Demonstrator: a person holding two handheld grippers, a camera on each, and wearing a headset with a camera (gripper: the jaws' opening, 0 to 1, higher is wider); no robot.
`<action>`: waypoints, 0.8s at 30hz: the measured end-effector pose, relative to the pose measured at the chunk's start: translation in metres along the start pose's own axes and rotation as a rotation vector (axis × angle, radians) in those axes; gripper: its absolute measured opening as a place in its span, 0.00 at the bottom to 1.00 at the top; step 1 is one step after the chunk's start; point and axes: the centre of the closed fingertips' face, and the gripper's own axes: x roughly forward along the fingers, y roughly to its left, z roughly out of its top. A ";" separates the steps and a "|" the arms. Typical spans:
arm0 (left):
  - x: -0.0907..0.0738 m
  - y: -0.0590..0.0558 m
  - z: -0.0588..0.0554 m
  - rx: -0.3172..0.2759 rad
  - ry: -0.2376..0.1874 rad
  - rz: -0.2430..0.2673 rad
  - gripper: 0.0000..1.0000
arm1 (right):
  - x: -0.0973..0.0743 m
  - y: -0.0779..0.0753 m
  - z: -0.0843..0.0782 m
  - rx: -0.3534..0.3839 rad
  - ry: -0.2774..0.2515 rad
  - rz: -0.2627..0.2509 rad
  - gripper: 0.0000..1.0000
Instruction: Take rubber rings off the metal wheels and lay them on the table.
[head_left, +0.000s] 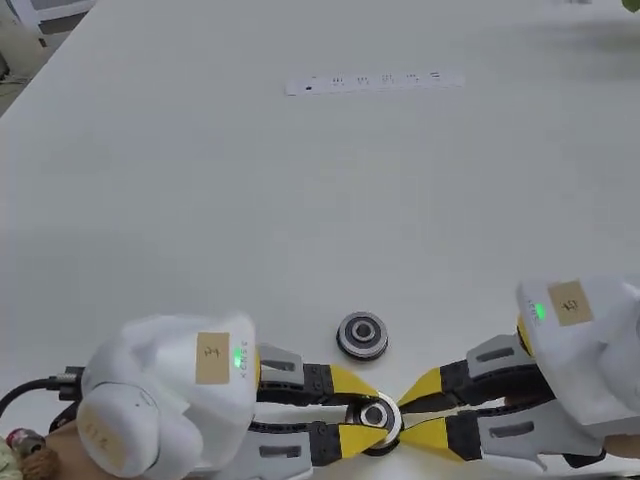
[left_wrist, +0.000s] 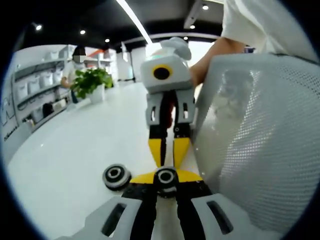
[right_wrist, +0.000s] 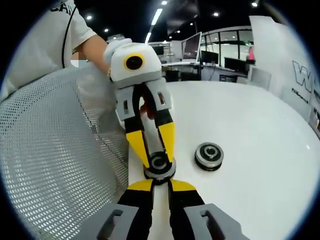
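A metal wheel with a black rubber ring (head_left: 376, 415) is held at the table's near edge between both grippers. From the left, my left gripper (head_left: 366, 412) is shut on it with its yellow-tipped jaws. Opposite it, tip to tip, my right gripper (head_left: 406, 411) is shut on the same wheel. The left gripper view has the wheel (left_wrist: 166, 178) between its own jaws, with the right gripper (left_wrist: 168, 154) coming in from above. In the right gripper view the wheel (right_wrist: 159, 163) sits just past the jaw tips. A second ringed wheel (head_left: 362, 335) lies flat on the table close behind.
The white table (head_left: 300, 220) stretches far ahead, with a pale label strip (head_left: 375, 80) lying near its back. A white mesh chair back (left_wrist: 260, 140) stands close beside the grippers. A potted plant (left_wrist: 91, 81) stands at the table's far end.
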 end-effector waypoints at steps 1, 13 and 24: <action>0.000 0.000 0.000 0.000 -0.001 0.000 0.15 | 0.000 0.000 0.000 -0.002 0.001 0.001 0.08; 0.001 0.001 0.001 0.001 -0.006 0.009 0.15 | -0.002 -0.004 -0.001 -0.016 0.016 -0.035 0.00; 0.000 0.007 0.000 0.011 -0.005 0.038 0.14 | -0.008 -0.019 -0.003 0.230 -0.024 -0.082 0.00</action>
